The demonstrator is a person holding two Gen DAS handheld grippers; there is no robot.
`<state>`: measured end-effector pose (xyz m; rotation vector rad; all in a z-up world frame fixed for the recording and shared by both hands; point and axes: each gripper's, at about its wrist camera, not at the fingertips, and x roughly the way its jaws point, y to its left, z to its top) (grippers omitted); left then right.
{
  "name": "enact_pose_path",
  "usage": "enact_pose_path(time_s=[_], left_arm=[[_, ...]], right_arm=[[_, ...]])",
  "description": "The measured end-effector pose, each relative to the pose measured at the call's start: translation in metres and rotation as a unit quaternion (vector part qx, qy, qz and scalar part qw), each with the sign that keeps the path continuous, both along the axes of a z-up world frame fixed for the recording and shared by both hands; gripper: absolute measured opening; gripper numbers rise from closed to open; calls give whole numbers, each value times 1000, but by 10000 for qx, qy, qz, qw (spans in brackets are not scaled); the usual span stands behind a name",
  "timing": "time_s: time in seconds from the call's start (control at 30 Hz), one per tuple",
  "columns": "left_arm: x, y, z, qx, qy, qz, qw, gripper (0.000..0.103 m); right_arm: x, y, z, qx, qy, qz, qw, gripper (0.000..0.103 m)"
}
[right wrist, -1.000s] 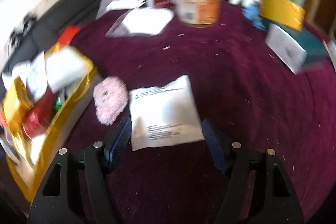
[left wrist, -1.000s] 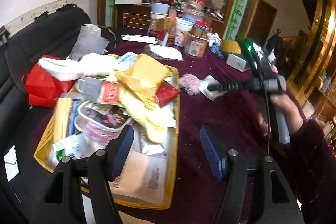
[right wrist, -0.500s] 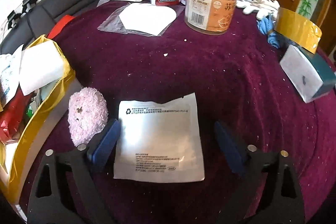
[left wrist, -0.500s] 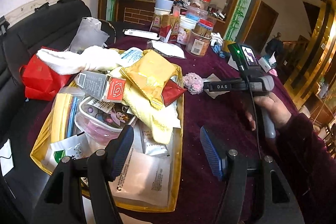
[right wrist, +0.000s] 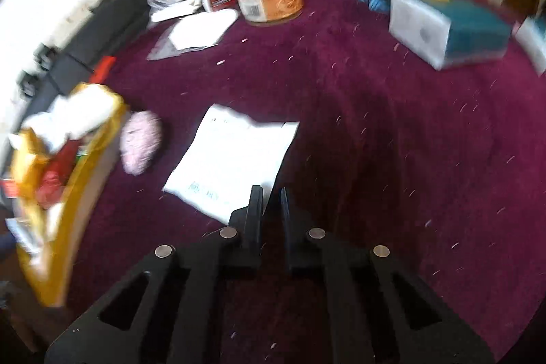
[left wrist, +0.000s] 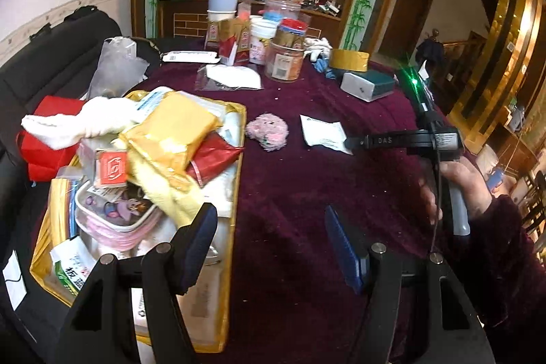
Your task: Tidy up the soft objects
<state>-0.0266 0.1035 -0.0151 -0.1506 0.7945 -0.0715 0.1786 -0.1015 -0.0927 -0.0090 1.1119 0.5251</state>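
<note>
A flat white packet [right wrist: 232,159] lies on the purple tablecloth, and my right gripper [right wrist: 270,203] is shut on its near right edge. The left wrist view shows that gripper's tip [left wrist: 348,142] at the packet [left wrist: 322,133], held by a hand in a dark red sleeve. A pink plush ball [left wrist: 268,132] rests just left of the packet, beside the gold tray [left wrist: 239,179]. The tray is heaped with cloths, pouches and packets. My left gripper [left wrist: 269,237] hangs open over the cloth by the tray's right rim, with nothing between its fingers.
Jars and cans [left wrist: 283,60] crowd the far side of the table. With them are a clear bag holding a white mask [left wrist: 232,77], a yellow tape roll [left wrist: 349,60] and a teal-and-white box [left wrist: 367,84]. A red bag [left wrist: 47,139] and a black sofa lie left of the tray.
My right gripper's jaws, wide around the white packet before, have closed on its edge, and the packet has turned and rumpled. The left view has shifted slightly.
</note>
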Motion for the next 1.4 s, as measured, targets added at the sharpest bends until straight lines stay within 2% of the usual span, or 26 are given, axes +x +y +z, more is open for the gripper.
enact_pose_path(time_s=[0.07,0.1,0.23,0.4,0.43,0.5,0.57,0.63,0.7,0.77,1.0,1.07,1.13,1.23,1.27,1.4], left_arm=[[2,-3,-3,-38,72,-6,10000,66],[3,-4,-4,-60,120,-11,9999,66],[3,-4,-7,-78,244,-24,9997,66],[2,0,-6,-78,225,46,9997,66],[2,1,-7,-80,249,60,9996,66],[3,2,-8,-71,286,84,9995,66],[4,3,-9,-75,316,110,9994,66],[6,4,-9,-70,368,153,9992,66],[9,4,-9,-76,396,199,9990,66],[15,0,-7,-49,408,194,9990,66],[71,-24,6,566,386,90,9976,66],[94,-31,4,949,516,36,9941,66],[113,-36,1,1391,678,25,9880,66],[126,-37,-1,1565,808,-78,9843,66],[130,-37,-1,1622,811,-97,9834,66],[154,-40,-5,1758,855,-131,9806,66]], right_arm=[[1,-9,-6,589,309,225,9975,13],[2,-14,-9,826,373,156,9958,14],[21,-37,-23,2039,1040,-387,9727,27],[34,-46,-31,2642,1528,-681,9498,27],[35,-49,-33,2751,1640,-763,9443,27],[36,-55,-40,3001,1845,-985,9307,19],[35,-58,-45,3160,1910,-1088,9229,11],[32,-69,-51,3587,1913,-1139,9065,11],[32,-73,-54,3813,1920,-1101,8976,10],[32,-72,-53,3828,1948,-1005,8974,10],[32,-76,-57,4156,2086,-925,8804,10],[36,-75,-62,4231,2164,-913,8751,10],[37,-75,-63,4210,2256,-802,8749,9],[38,-77,-65,4328,2313,-898,8667,10],[39,-76,-64,4235,2292,-943,8713,10],[37,-61,-48,3570,1806,-846,9126,12]])
